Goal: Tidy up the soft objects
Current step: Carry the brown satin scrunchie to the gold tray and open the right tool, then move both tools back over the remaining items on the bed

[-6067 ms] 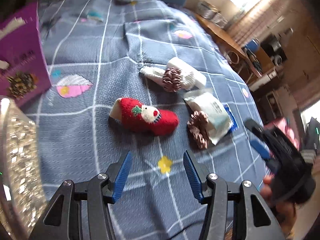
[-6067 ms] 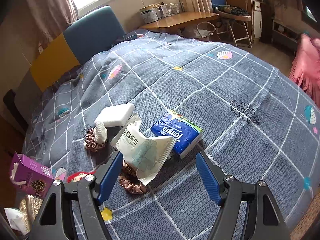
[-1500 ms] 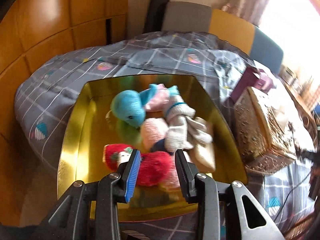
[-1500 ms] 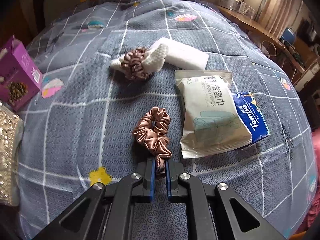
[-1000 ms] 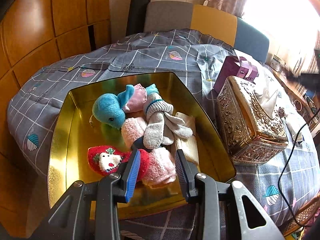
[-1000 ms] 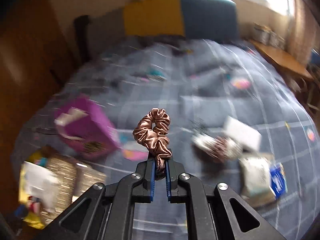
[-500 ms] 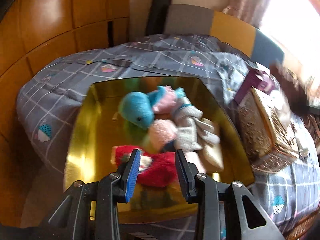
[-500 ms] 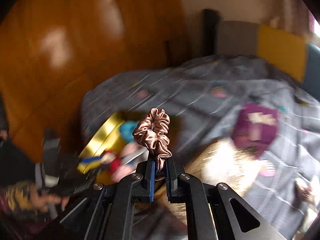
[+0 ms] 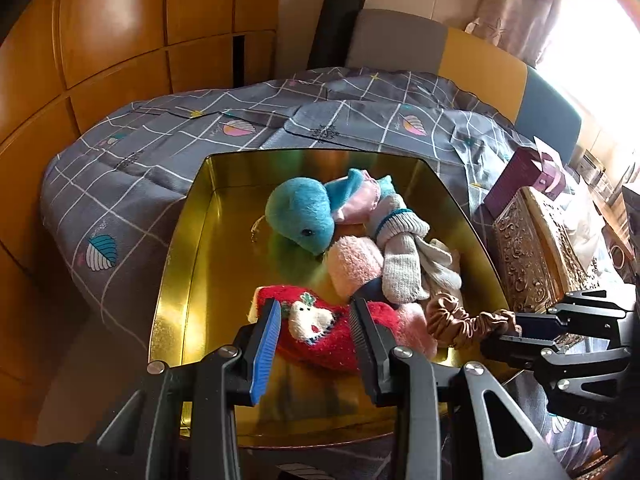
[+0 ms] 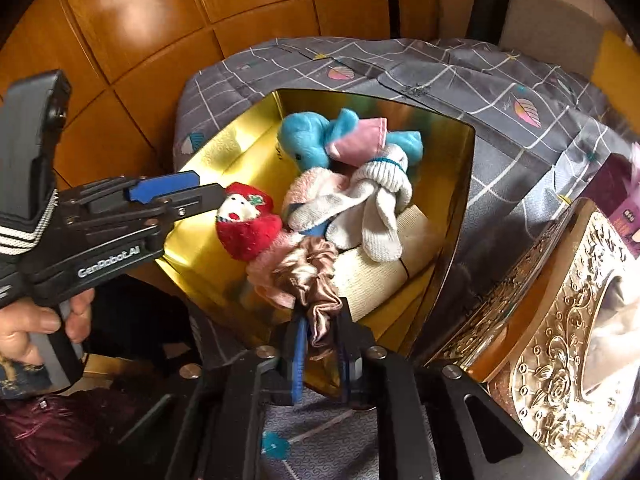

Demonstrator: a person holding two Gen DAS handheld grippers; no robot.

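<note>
Since half a second ago, the scrunchie (image 10: 310, 280) has been carried over the gold tin (image 10: 240, 152), where it is now draped on the pink sock (image 9: 412, 326) at the tin's 5 o'clock edge. It is clamped between the closed fingers of the right gripper (image 10: 322, 344). The left gripper (image 9: 316, 332) is held with its fingers apart over the red sock (image 9: 320, 332), gripping nothing. A blue plush toy (image 9: 300, 216) and white socks (image 9: 402, 264) are seen toward 12 o'clock. An ornate box (image 9: 528, 252) is stood at 3 o'clock, beside the tin.
</note>
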